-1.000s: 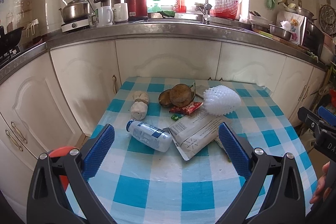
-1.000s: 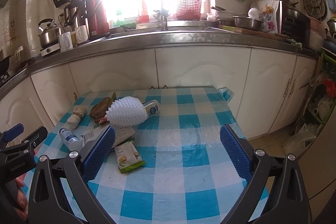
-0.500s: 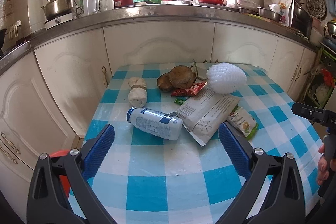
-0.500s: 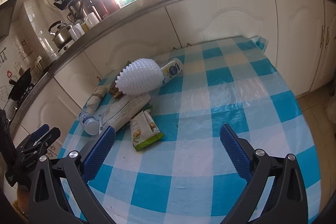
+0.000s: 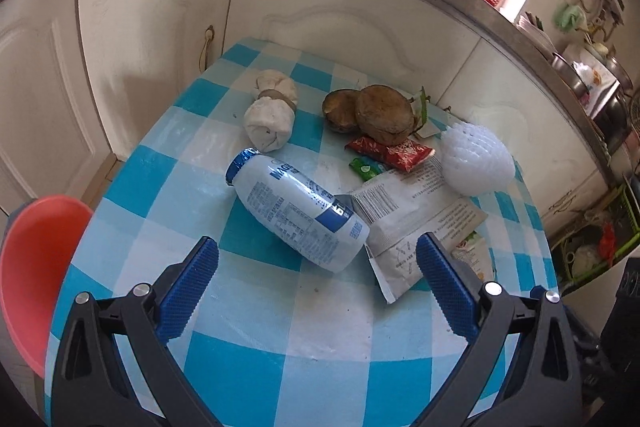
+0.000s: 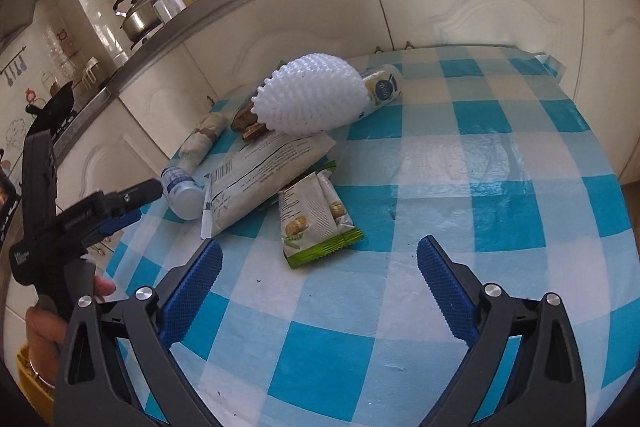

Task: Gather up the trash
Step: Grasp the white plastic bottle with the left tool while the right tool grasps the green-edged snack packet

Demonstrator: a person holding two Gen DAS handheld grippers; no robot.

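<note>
left wrist view: nothing collected yet; bottle (image 5: 298,214), wrappers and husks all lie on the surface (image 5: 280,319). both the left hand-held gripper (image 5: 318,281) and the right hand-held gripper (image 6: 320,281) hang spread apart, empty.

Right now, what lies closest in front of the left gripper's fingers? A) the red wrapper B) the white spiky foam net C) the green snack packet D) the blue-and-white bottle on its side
D: in the left wrist view the blue-and-white bottle lies on its side just ahead of the open left gripper, nearer than the other trash.
</note>
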